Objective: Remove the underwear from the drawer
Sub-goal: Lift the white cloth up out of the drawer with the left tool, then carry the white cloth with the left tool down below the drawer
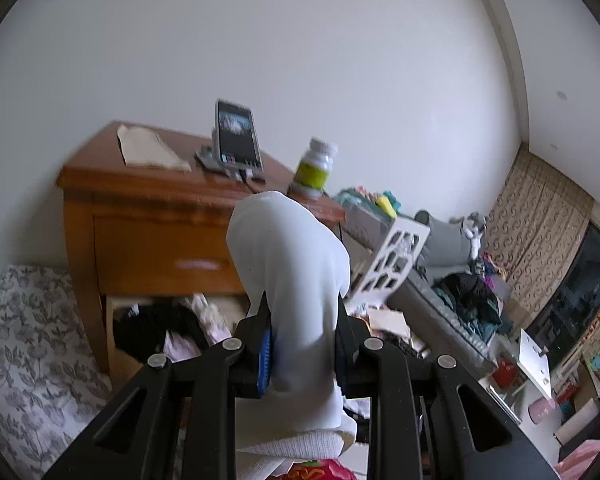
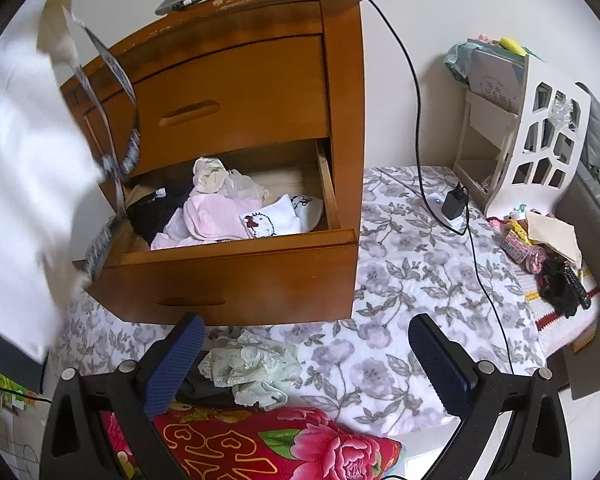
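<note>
While the left gripper [image 1: 302, 344] pinches white underwear [image 1: 296, 280], the open, empty right gripper [image 2: 300, 364] sits near the drawer [image 2: 236, 256], clothes lying beyond.

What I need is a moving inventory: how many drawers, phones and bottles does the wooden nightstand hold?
Drawers: 2, the upper drawer shut and the lower drawer open
Phones: 1
Bottles: 1
Total: 4

Soft even daylight; fisheye-warped edges, slight motion blur.
</note>
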`<state>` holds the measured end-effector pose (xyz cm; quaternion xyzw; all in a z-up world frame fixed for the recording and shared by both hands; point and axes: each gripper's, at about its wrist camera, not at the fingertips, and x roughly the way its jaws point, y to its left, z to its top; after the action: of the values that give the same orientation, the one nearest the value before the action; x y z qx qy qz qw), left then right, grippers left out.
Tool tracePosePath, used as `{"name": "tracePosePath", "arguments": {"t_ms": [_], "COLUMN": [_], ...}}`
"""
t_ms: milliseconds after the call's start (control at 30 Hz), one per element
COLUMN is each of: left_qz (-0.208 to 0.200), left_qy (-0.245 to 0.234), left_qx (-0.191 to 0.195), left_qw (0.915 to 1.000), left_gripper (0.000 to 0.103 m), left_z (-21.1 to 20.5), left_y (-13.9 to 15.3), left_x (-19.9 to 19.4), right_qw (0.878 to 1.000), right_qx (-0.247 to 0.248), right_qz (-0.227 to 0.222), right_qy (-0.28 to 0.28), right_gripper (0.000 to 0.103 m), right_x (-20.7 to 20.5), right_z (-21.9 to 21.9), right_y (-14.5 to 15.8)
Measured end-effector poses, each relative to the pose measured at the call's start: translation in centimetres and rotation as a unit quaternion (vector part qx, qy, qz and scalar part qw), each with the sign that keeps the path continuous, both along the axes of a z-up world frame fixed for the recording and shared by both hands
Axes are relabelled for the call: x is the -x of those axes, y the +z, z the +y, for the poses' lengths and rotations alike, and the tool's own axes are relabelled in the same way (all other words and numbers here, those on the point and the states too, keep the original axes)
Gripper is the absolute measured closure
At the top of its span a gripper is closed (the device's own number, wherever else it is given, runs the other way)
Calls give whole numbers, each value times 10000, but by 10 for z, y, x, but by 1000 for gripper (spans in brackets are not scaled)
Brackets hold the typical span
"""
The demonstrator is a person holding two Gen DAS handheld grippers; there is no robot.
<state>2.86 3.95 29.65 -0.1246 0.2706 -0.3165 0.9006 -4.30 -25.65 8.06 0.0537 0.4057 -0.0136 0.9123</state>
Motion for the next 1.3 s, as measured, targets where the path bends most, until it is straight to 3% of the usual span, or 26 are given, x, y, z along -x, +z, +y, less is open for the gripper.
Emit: {"name": "tracePosePath", "arguments": {"t_ms": [500, 833, 1300], "left_qz": [1117, 2035, 2807], "left_qy": [-172, -404, -254], "left_qx": [-361, -619, -1033], "left_qw": [9929, 9763, 9539], "left_gripper": [77, 76, 75], "left_z": [-32, -51, -61], "left_y": [-91, -165, -235], "left_x": [7, 3, -15], "right_qw": [9998, 9999, 9999], "right_qx": [16, 10, 19], "right_qz": [-129, -98, 16], "right_qy": [-129, -142, -123], "right_gripper": [0, 0, 0], "right_x": [15, 15, 10], "right_z": [-5, -5, -6], "right_y": [9, 8, 0]}}
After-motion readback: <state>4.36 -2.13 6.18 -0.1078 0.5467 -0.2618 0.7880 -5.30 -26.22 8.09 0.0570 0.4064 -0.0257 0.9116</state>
